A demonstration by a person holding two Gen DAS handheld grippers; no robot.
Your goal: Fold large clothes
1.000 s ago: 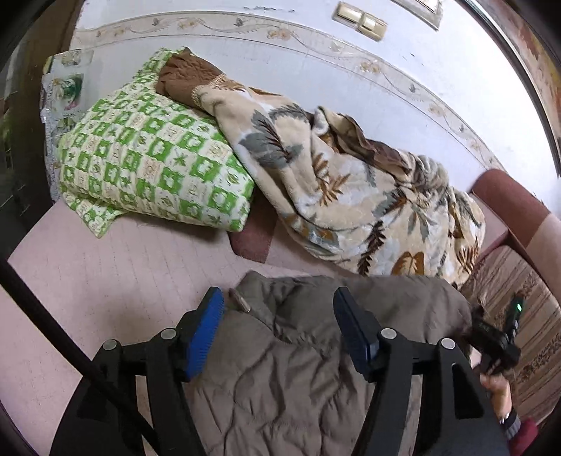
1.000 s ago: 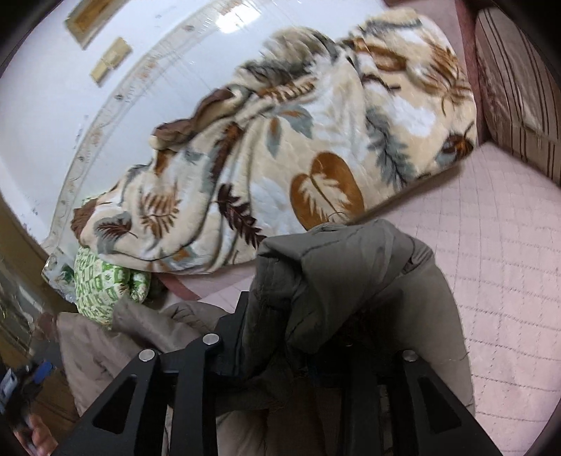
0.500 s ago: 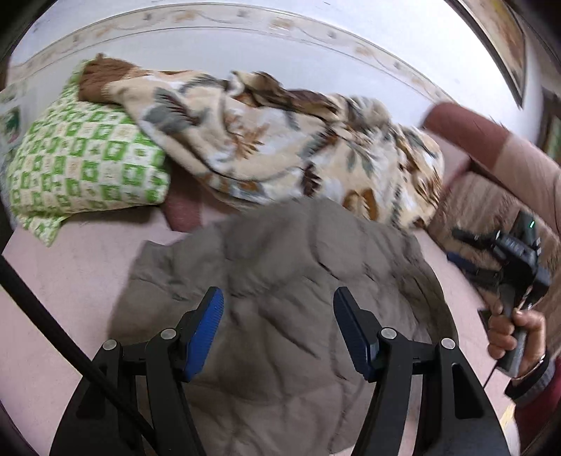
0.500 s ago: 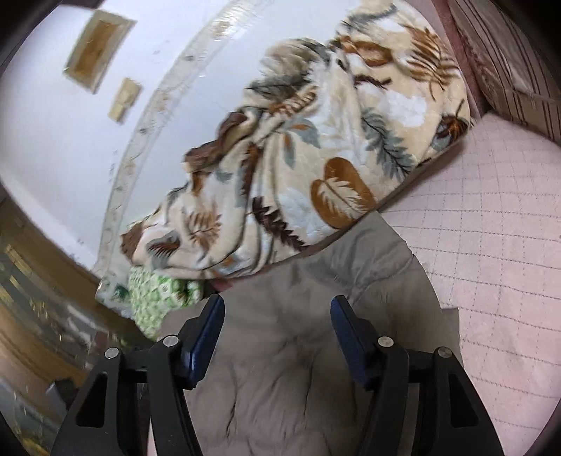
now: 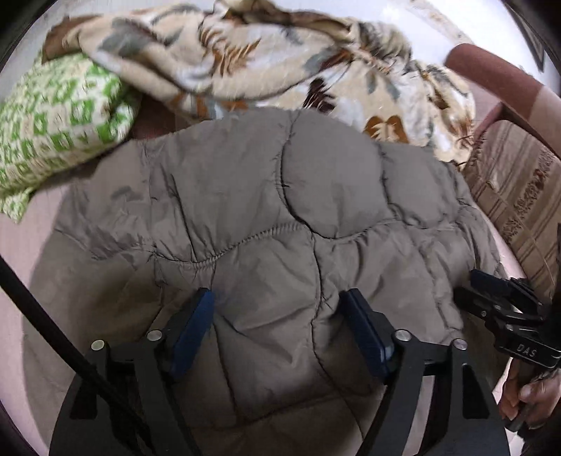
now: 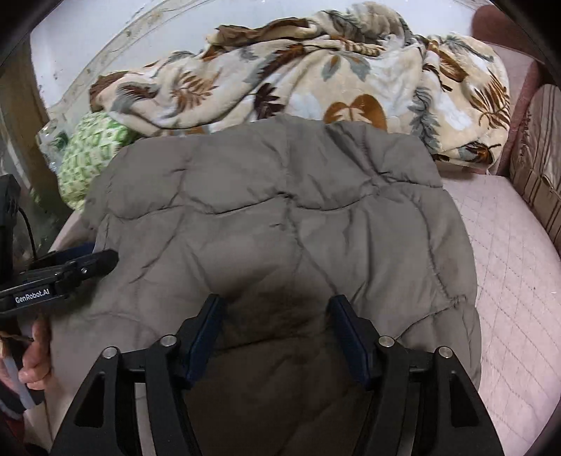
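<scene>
A leaf-patterned blanket in cream, brown and grey is lying bunched along the white wall at the back of the bed, whose pink quilted cover is showing on the right. A green-and-white checked pillow is sitting at the blanket's left end, partly tucked under it. A striped brown cushion is leaning at the right edge.

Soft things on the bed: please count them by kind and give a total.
Jacket: 1
Blanket: 1
Pillow: 1
Total: 3
</scene>
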